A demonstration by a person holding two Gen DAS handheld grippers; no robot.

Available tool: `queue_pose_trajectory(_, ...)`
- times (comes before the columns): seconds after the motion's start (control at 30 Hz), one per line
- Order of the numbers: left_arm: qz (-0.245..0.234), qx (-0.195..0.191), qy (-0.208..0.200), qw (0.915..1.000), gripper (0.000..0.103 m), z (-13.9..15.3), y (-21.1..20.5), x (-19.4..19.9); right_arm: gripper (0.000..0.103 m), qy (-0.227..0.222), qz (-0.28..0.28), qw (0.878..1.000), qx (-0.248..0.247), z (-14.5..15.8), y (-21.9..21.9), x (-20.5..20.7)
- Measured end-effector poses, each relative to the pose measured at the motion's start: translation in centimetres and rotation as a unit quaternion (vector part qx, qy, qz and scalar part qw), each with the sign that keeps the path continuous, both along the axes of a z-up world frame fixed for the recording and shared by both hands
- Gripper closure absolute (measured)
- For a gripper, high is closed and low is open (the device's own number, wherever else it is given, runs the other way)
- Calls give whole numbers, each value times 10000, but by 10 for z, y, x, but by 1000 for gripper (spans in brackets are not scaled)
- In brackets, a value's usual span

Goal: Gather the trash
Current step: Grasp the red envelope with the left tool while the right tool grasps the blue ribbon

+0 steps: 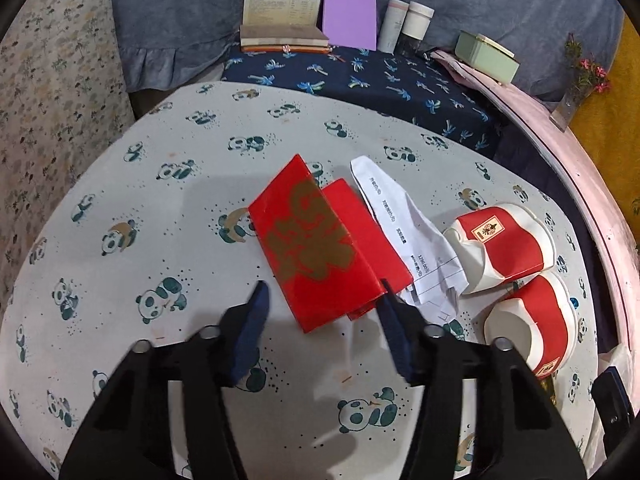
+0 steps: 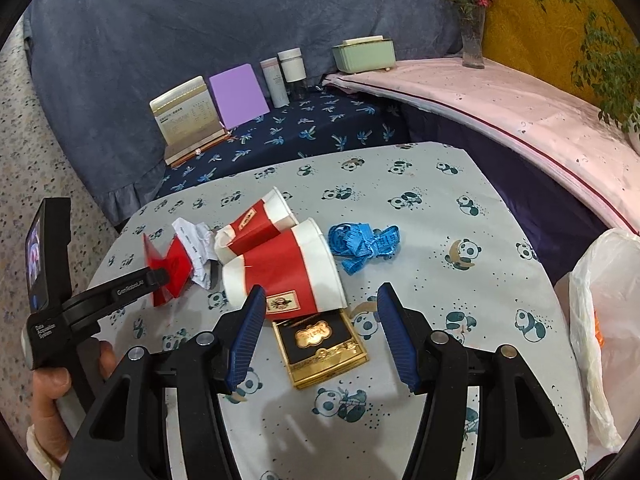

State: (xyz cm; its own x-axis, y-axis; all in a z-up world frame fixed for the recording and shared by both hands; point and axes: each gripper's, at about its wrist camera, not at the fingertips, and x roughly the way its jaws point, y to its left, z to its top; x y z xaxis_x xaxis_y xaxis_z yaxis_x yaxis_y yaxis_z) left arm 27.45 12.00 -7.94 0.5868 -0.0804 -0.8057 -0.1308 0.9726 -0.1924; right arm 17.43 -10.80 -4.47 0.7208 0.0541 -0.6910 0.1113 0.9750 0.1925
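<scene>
Trash, assorted, lying in a cluster on a counter (image 2: 460, 364) covered by a pale cloth printed with pandas.

- Red envelopes (image 1: 316, 240): two, overlapping, the upper one bearing a large gold character; flat on the cloth at the cluster's left side.
- Crumpled receipt (image 1: 408, 244): white printed paper, partly under the right edge of the red envelopes and touching the nearer cup.
- Paper cups (image 2: 280, 268): two, red and white, crushed, lying on their sides one against the other.
- Blue measuring tape (image 2: 366, 246): tangled, just beside the cup rims.
- Black-and-gold packet (image 2: 320, 344): flat, gold-edged, its far end tucked under the nearer cup.

Left gripper (image 1: 322, 298): jaws spread wide, blue pads either side of the near end of the red envelopes; the right pad is at the envelopes' edge, contact uncertain. In the right wrist view its tip reaches the envelopes, handle held in a hand (image 2: 60, 384).

Right gripper (image 2: 322, 300): jaws spread wide, straddling the near cup and the black-and-gold packet, pinching nothing.

White plastic bag (image 2: 604, 320): at the counter's right edge.

Background: boxes (image 2: 188, 114), purple card (image 2: 240, 96) and bottles (image 2: 284, 76) on a navy palm-print surface; green box (image 2: 364, 54), flower vase (image 2: 472, 36).
</scene>
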Motion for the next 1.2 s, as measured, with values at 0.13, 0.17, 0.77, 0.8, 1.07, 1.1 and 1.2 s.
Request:
queue_pose_trajectory(0.13,-94,-75,-2,9999,92,0,2,-6,47,15,-84,10000,6,-3,-7,2)
queue_pose_trajectory(0.17,-109,-88,-31,9999,98,1,3,-8,47,10,-102,9999,4,-2,-8,2)
queue_pose_trajectory(0.77,-525,-530,-763,9943,102,64,-14,-58,47,-161,-400,9990,107,12,-40,12)
queue_pose_trajectory(0.8,-574,-551,-778,9938,102,66,-19,-58,47,-126,-408,9990,157,10,-43,18)
queue_pose_trajectory(1.07,-926,-694,-777,9902,102,62,-51,-45,51,95,-385,9984,401,-14,-55,59)
queue_pose_trajectory(1.1,-949,-698,-770,9900,102,60,-53,-43,51,144,-383,9982,428,-19,-55,64)
queue_pose_trajectory(1.2,-1004,-672,-756,9898,102,57,-59,-40,58,263,-323,9974,585,-32,-57,75)
